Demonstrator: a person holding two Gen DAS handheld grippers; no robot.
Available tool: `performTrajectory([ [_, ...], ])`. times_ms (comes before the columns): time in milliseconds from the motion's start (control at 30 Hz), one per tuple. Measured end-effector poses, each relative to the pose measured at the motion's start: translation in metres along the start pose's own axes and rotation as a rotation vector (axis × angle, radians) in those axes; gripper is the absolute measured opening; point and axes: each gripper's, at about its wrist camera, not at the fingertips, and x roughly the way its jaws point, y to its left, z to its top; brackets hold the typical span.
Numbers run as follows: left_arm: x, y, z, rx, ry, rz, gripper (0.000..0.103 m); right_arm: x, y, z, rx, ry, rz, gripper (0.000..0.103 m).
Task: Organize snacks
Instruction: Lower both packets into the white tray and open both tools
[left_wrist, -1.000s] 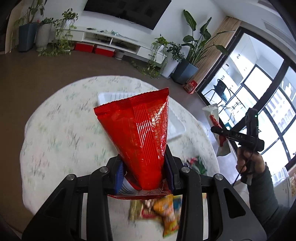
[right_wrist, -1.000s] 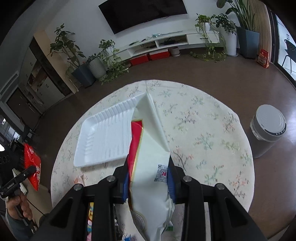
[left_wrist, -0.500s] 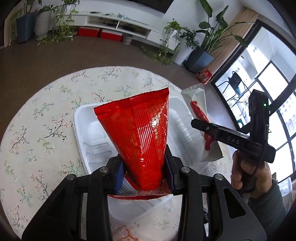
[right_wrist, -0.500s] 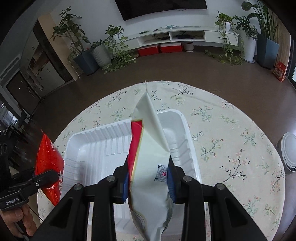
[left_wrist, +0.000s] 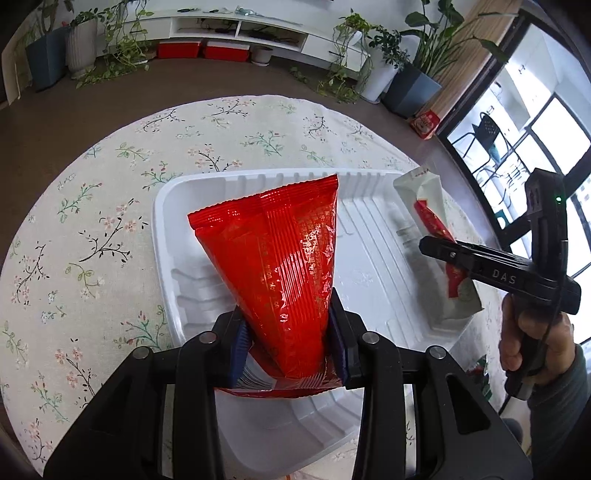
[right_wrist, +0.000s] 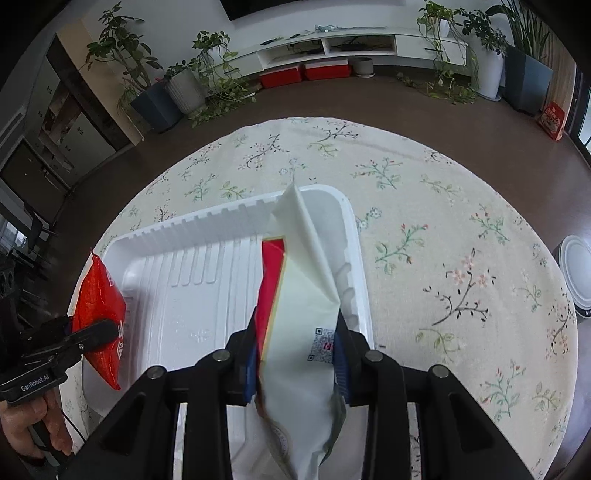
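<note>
My left gripper is shut on a red foil snack bag and holds it above the left half of a white ribbed tray. My right gripper is shut on a white snack bag with a red stripe and holds it above the tray's right end. In the left wrist view the right gripper and its white bag show at the right. In the right wrist view the left gripper and the red bag show at the left.
The tray lies on a round table with a floral cloth. A snack packet lies near the table's near right edge. A grey lidded bin stands on the floor to the right. Plants and a TV shelf line the far wall.
Both grippers have moved forward and lower over the tray with their bags still held. The tray now fills the middle of both views.
</note>
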Motion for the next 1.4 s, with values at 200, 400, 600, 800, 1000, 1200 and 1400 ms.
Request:
performTrajectory([
  [200,0.007,-0.010,-0.008,0.054,0.027,0.038,0.034,-0.015,-0.001,-0.025,0.040,0.015,-0.024,0.035],
  [400,0.020,-0.017,-0.017,0.102,0.053,0.061,0.034,-0.024,-0.003,-0.039,0.077,-0.021,-0.052,0.035],
  [600,0.020,-0.027,-0.021,0.138,0.072,0.091,0.035,-0.020,0.006,-0.038,0.052,-0.039,-0.112,0.037],
  [800,0.024,-0.026,-0.019,0.127,0.076,0.098,0.048,-0.014,0.019,-0.035,0.014,-0.048,-0.161,0.049],
  [1000,0.009,-0.024,-0.017,0.102,0.029,0.071,0.068,-0.022,0.021,-0.036,0.011,-0.059,-0.143,0.059],
  [1200,-0.025,-0.027,-0.017,0.096,-0.051,0.028,0.086,-0.048,0.023,-0.034,0.007,-0.120,-0.123,0.072],
  [1400,-0.085,-0.036,-0.038,0.167,-0.212,0.036,0.103,-0.087,0.027,-0.039,-0.015,-0.169,-0.113,0.072],
])
